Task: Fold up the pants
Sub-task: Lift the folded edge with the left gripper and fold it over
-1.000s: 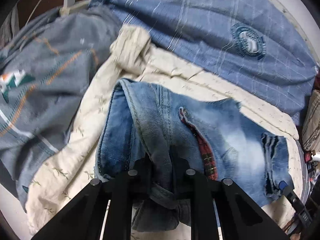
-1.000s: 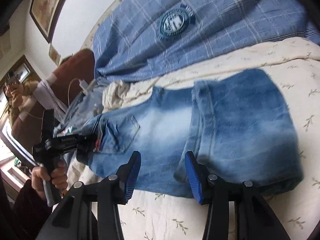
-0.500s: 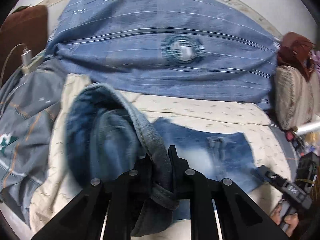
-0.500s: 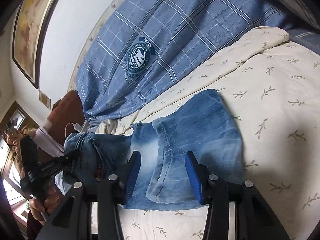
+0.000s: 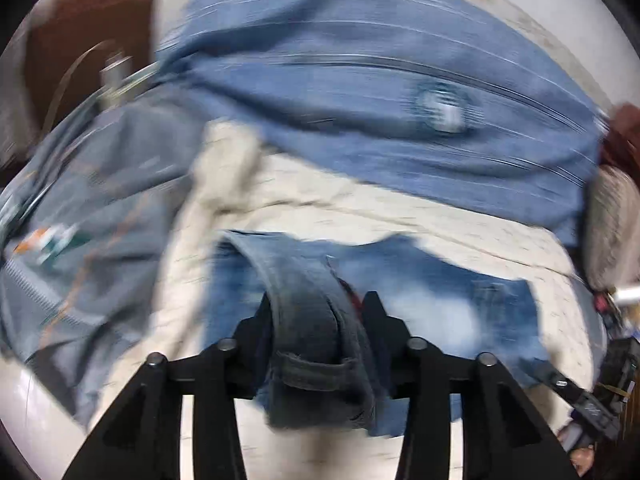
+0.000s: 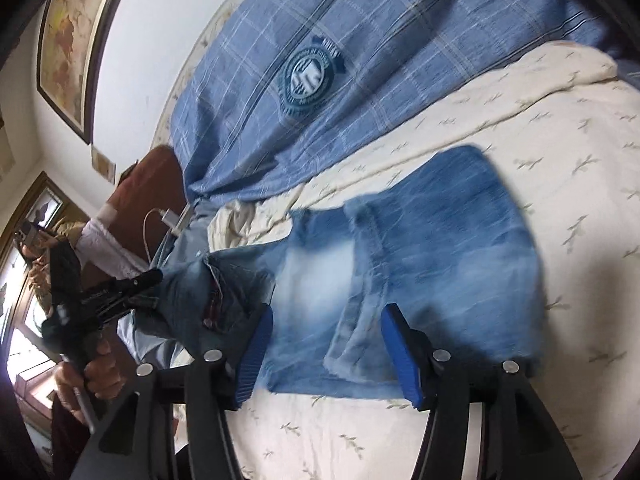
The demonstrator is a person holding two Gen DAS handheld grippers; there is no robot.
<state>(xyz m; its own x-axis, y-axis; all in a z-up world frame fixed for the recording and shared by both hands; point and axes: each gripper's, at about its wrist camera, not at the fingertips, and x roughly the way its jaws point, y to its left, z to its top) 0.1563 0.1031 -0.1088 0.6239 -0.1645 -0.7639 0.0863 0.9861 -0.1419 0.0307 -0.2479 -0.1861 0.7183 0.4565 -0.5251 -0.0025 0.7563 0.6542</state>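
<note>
The left gripper (image 5: pixel 316 320) is clamping the waistband of the jeans (image 6: pixel 420 248), thick, floppy denim; the rest is lying flat beyond the right gripper (image 6: pixel 326 344), gaping, empty.

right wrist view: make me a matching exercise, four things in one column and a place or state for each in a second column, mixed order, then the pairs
Things
1. faded blue denim jeans
2. blue plaid pillow with round crest
3. right gripper
4. left gripper

Places or states
A. open, blue-padded fingers apart above the denim
B. shut on the waistband end of the denim
C. lying partly folded on the cream leaf-print sheet
D. beyond the denim, by the white wall

Pairs: 1-C, 2-D, 3-A, 4-B
</note>
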